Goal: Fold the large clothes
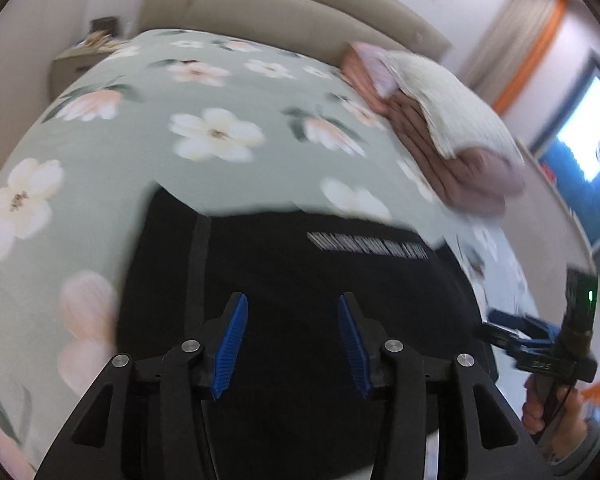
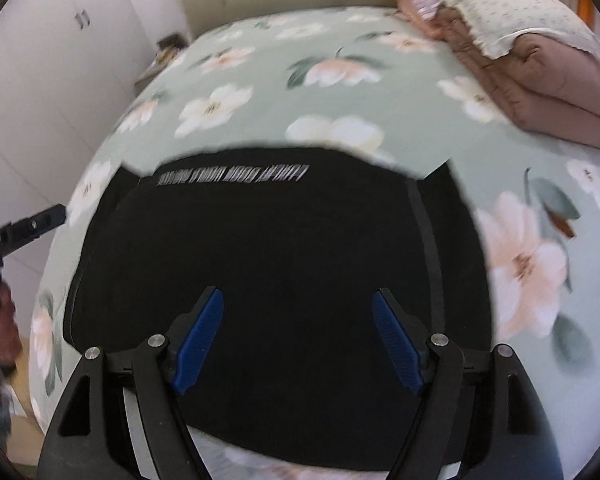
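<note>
A black garment [image 1: 300,280] with a line of white lettering [image 1: 366,245] lies folded flat on the green floral bedsheet [image 1: 148,168]. My left gripper [image 1: 292,304] hovers over its near part, open, with nothing between the blue pads. In the right wrist view the same black garment [image 2: 276,248] fills the middle, its lettering [image 2: 234,175] near the far edge. My right gripper [image 2: 298,300] stands open wide above it, holding nothing. The right gripper [image 1: 500,326] shows at the right edge of the left wrist view, held by a hand [image 1: 556,412]. The left gripper's tip [image 2: 40,220] shows at the left edge of the right wrist view.
A folded pink quilt [image 2: 540,88] with a cream pillow [image 2: 500,4] on top lies at the bed's far right corner. A beige headboard [image 1: 284,12] runs along the far end. A nightstand [image 1: 80,60] stands at the far left, white wardrobes [image 2: 60,40] beyond it.
</note>
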Demonstrator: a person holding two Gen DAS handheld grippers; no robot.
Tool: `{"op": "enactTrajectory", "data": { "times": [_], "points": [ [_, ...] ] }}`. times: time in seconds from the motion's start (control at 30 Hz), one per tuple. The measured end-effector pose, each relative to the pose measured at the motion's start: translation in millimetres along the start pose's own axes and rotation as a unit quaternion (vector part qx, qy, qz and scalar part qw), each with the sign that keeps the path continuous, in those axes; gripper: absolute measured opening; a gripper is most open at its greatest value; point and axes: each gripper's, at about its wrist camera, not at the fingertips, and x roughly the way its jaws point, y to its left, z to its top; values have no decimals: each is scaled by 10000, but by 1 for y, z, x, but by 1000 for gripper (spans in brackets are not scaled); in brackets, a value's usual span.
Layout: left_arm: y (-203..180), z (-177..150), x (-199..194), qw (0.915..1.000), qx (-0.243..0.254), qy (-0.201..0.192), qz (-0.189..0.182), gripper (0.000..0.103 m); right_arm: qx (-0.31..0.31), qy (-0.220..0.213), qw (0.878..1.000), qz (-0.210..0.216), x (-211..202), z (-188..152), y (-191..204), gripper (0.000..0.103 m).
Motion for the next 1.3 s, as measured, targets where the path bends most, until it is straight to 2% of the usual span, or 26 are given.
{"op": "enactTrajectory", "data": {
  "times": [0.07, 0.1, 0.13, 0.17, 0.23, 0.33, 0.43, 0.5, 0.57, 0.6, 0.63, 0.7, 0.73, 0.8, 0.9, 1.03, 1.1, 1.13, 1.2, 1.23, 1.3],
  "points": [
    [-28, -24, 21, 9994, 262, 196, -112, 48, -243, 166, 9995, -94, 19, -9, 14, 65],
    [-37, -38, 42, 9983, 347, 441, -185, 48, -394, 312, 9985, -229, 35, -13, 19, 65],
    [-38, -48, 61, 9974, 331, 640, -76, 48, -496, 443, 9970, -398, 51, -19, 23, 68],
    [-36, -57, 77, 9967, 314, 743, 109, 48, -513, 594, 9960, -424, 67, -23, 23, 70],
    [-32, -65, 95, 9967, 216, 751, 207, 48, -464, 715, 9955, -403, 80, -27, 19, 70],
    [-32, -60, 96, 9960, 56, 856, 265, 48, -471, 729, 9955, -386, 83, -26, 17, 70],
    [-41, -48, 83, 9946, 237, 965, 313, 48, -436, 877, 9947, -298, 74, -17, 16, 70],
    [-46, -33, 61, 9975, 347, 595, 143, 49, -393, 611, 9973, -127, 56, -2, 12, 70],
    [-42, -12, 52, 9985, 327, 223, 380, 49, -446, 13, 9986, -279, 38, 23, 9, 70],
    [-35, -2, 54, 9982, 210, 144, 541, 51, -434, -98, 9984, -345, 38, 31, 8, 70],
    [-27, 4, 59, 9978, 82, 125, 643, 52, -372, -190, 9983, -413, 44, 44, 3, 70],
    [-3, 13, 82, 9953, -301, 327, 860, 52, -187, -137, 9984, -516, 65, 60, -8, 67],
    [16, 13, 101, 9934, -592, 563, 806, 52, -71, 68, 9988, -490, 86, 66, -15, 66],
    [34, 11, 119, 9920, -832, 723, 616, 55, 200, 548, 9982, -152, 126, 68, -28, 67],
    [42, 12, 124, 9920, -844, 765, 548, 55, 404, 477, 9980, 11, 142, 65, -41, 71],
    [43, 9, 112, 9927, -790, 760, 494, 55, 427, 353, 9984, -60, 122, 60, -35, 71],
    [45, 6, 86, 9943, -825, 532, 427, 55, 359, 216, 9991, -14, 96, 54, -31, 67],
    [42, 3, 76, 9951, -809, 401, 409, 55, 196, 71, 9998, 64, 77, 48, -26, 61],
    [38, -6, 50, 9962, -771, 111, 380, 55, -184, -145, 9997, -3, 47, 29, -15, 60],
    [41, -17, 35, 9961, -777, 28, 414, 55, -316, -112, 9994, -42, 40, 18, -9, 60],
    [46, -31, 27, 9943, -856, 165, 606, 55, -460, 165, 9986, -193, 41, -5, 1, 60]
  ]
}}
